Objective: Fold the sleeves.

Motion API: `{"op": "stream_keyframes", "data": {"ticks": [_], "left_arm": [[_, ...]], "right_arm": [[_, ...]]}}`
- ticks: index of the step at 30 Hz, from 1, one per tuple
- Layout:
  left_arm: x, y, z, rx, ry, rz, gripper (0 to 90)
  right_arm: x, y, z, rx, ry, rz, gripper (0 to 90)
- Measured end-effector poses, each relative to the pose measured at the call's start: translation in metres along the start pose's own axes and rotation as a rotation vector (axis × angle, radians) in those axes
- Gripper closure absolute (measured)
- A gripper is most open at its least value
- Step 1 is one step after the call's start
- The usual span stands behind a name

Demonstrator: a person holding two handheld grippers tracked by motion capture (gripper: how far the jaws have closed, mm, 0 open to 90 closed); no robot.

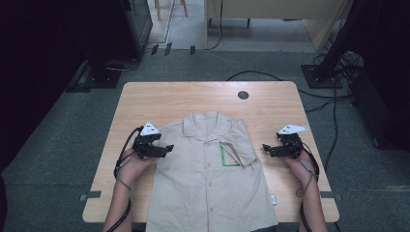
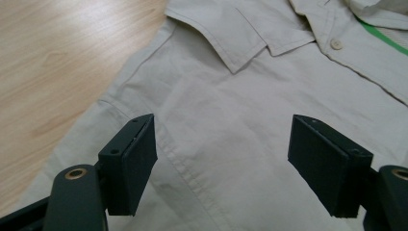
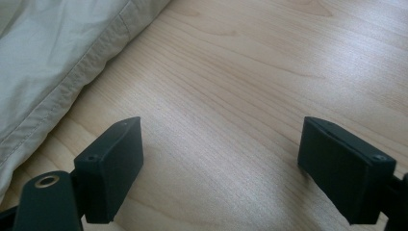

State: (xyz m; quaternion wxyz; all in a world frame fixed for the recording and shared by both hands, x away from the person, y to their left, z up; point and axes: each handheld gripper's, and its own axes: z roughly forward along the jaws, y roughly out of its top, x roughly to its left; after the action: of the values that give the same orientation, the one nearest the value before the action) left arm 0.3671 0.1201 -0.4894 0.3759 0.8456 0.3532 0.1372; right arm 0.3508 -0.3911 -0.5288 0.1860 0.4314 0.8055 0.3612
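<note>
Beige short-sleeved button-up shirt (image 1: 208, 179) lies flat between my two claws, collar away from me and hem toward me.

Its long axis runs from the far side of the pale wooden surface (image 1: 193, 96) to the near edge, where the hem reaches the rim; a green outlined patch (image 1: 228, 157) sits on the chest, and the sleeve on my right is folded in over it. My left claw (image 1: 167, 148) hangs over the shirt's left shoulder, jaws wide apart and holding nothing, with the shoulder seam between them in the left claw view (image 2: 221, 159). My right claw (image 1: 265, 147) is also wide and unladen, over bare wood just beside the shirt's right edge (image 3: 57, 72). So my left claw is the nearer; the right must travel inward, toward my left, to meet cloth.
</note>
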Motion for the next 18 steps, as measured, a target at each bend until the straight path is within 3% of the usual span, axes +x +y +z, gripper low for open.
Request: {"op": "stream_keyframes", "data": {"ticks": [14,16,18], "left_arm": [[0.016,0.005,0.006,-0.049,0.006,-0.003,25.6],[0.019,0.004,0.004,-0.058,0.01,0.012,31.0],[0.021,0.004,0.003,-0.059,0.009,0.009,30.7]], "right_arm": [[0.001,0.0,0.001,-0.001,-0.01,0.005,15.6],[0.001,0.0,0.001,-0.001,-0.01,0.005,15.6],[0.001,0.0,0.001,-0.001,-0.01,0.006,15.6]]}}
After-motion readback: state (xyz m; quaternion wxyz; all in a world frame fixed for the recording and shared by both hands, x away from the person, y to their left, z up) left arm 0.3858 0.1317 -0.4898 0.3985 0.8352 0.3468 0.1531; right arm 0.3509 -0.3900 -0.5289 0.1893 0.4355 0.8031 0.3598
